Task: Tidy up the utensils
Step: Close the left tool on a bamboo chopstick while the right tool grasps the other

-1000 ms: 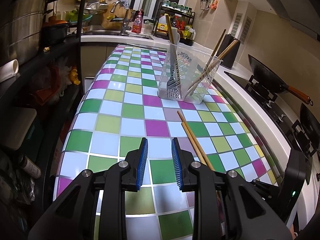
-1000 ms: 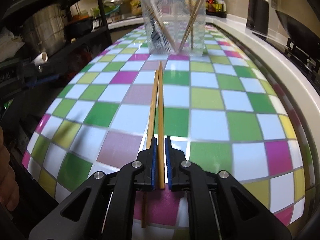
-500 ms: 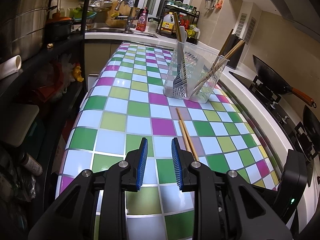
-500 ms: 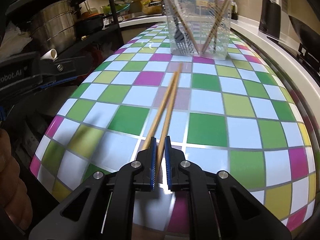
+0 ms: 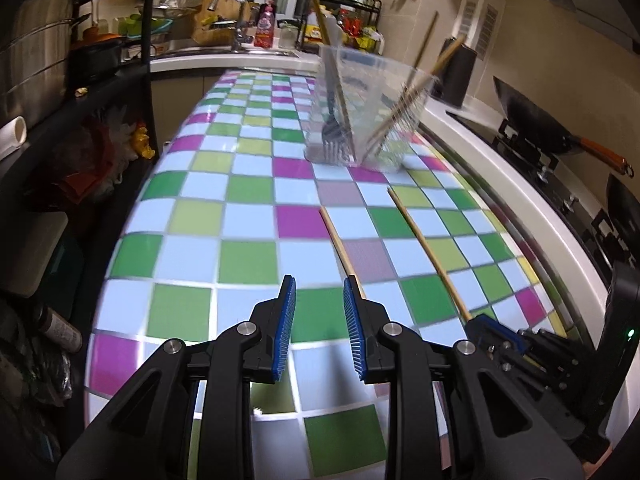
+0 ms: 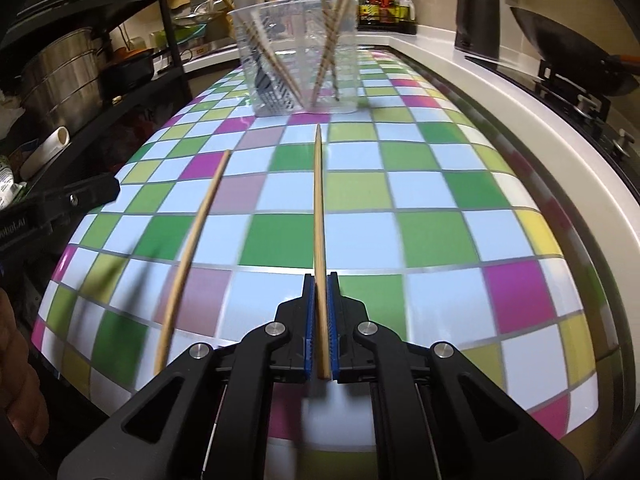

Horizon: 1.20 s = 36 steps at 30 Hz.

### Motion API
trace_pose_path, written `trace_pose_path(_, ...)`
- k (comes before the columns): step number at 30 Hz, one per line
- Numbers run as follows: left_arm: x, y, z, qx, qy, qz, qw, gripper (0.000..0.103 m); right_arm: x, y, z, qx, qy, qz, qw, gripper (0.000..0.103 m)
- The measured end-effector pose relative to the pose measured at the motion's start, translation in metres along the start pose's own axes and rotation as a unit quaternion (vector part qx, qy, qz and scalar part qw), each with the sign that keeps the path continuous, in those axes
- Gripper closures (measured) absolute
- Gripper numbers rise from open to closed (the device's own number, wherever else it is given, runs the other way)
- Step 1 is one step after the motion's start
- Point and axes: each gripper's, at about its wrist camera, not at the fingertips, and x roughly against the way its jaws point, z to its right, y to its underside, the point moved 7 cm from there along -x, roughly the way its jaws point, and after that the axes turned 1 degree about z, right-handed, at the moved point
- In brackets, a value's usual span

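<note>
Ahead, a counter in checkered film [image 5: 248, 236], green, magenta, pale blue. Left, dark metal shelving [image 5: 148, 40] bearing steel stockpots [image 5: 36, 68]. Right, a black stove [image 5: 560, 184] with a wok [image 5: 536, 120]. Beyond, a sink faucet [image 5: 239, 32] and beige tiled wall [image 5: 536, 40].

The counter [image 6: 432, 236] wears a glossy, smooth checked covering that throws back the light, edged by a smooth white rim. Both chopsticks [image 6: 320, 248] [image 6: 192, 248] look like matt, pale wood. The holder [image 6: 298, 52] is clear, thin plastic, with a shiny metal fork [image 5: 334, 132] inside. Each gripper [image 6: 321, 328] [image 5: 319, 328] is matt black plastic with ribbed blue rubbery pads [image 5: 285, 328] and bright metal pins. The stockpot [image 6: 60, 80] is brushed metal; the wok [image 5: 536, 120] is dull and dark.
</note>
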Motion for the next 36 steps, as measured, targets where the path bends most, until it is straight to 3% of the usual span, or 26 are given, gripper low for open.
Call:
trace_pose_path(4,-0.011,0.017,0.022,-0.029,0.007,-0.020,0.9993,0.066,0.004,0.003,0.007,0.006,0.007,0.009,1.000,0.095)
trace_pose_path(9,-0.020,0.037,0.046,-0.070,0.007,-0.039,0.9968,0.065,0.005,0.003,0.012,0.000,0.006,0.013,1.000,0.095)
trace_pose_path(14,-0.025,0.042,0.045,-0.089,-0.024,-0.042,0.9948,0.066,0.006,0.004,0.014,-0.004,0.002,0.016,1.000,0.095)
trace_pose_path(16,-0.027,0.039,0.039,-0.085,-0.034,-0.041,0.9950,0.074,0.006,0.004,0.014,-0.004,0.003,0.017,1.000,0.095)
trace_pose_path(18,-0.028,0.034,0.032,-0.082,-0.046,-0.041,0.9948,0.091,0.006,0.004,0.013,-0.003,0.003,0.018,1.000,0.095)
trace_pose_path(22,-0.032,0.025,0.016,-0.057,-0.054,-0.041,0.9961,0.096,0.006,0.004,0.013,-0.004,0.004,0.020,1.000,0.095)
trace_pose_path(26,-0.035,0.022,0.008,-0.035,-0.048,-0.044,0.9973,0.095,0.006,0.005,0.011,-0.004,0.007,0.021,1.000,0.095)
trace_pose_path(30,-0.033,0.025,0.012,-0.045,-0.047,-0.043,0.9970,0.084,0.007,0.005,0.010,-0.005,0.009,0.023,1.000,0.093)
trace_pose_path(36,-0.017,0.042,0.020,-0.062,-0.055,-0.036,0.9959,0.083,0.009,0.009,0.010,-0.004,0.013,0.028,1.000,0.093)
